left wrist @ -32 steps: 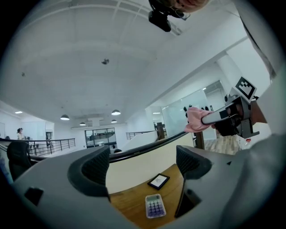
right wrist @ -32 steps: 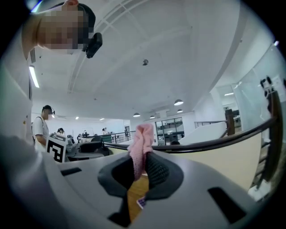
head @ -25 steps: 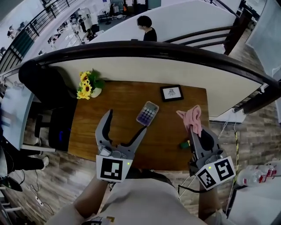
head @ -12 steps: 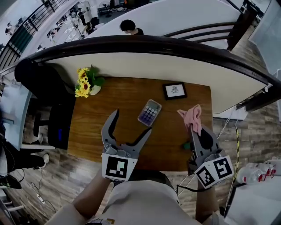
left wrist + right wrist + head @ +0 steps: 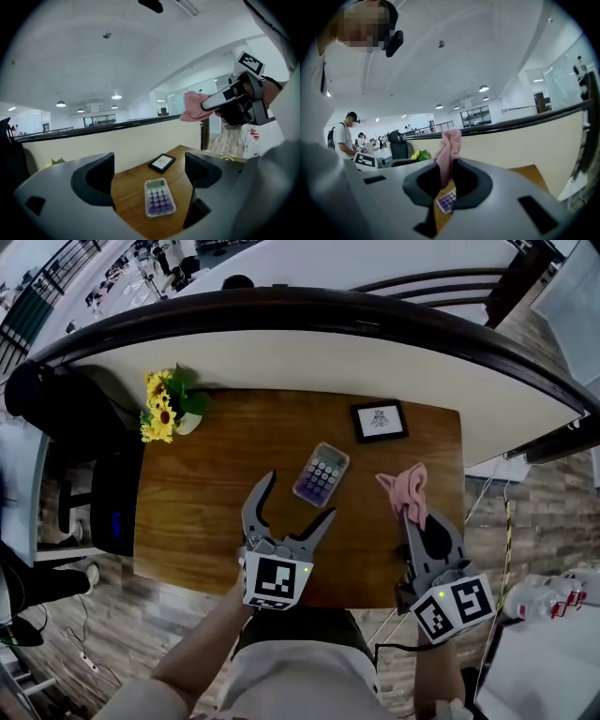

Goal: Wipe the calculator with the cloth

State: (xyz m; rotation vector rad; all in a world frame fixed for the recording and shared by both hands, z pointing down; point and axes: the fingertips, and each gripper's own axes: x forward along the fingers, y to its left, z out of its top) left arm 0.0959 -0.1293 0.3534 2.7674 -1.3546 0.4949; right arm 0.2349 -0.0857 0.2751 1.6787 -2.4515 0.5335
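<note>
Jaws on our right gripper clamp the cloth in the air; left gripper gapes empty before the calculator on the tabletop. Wiping not yet begun; next, we reckon, cloth down onto it.

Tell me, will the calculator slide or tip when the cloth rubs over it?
The calculator lies flat and low on the table, so tipping seems unlikely. It looks small, probably light, on smooth wood, so it may slide. The open left gripper could steady it.

A wooden desk stands against a curved cream parapet with dark rail, on wood-plank floor.
</note>
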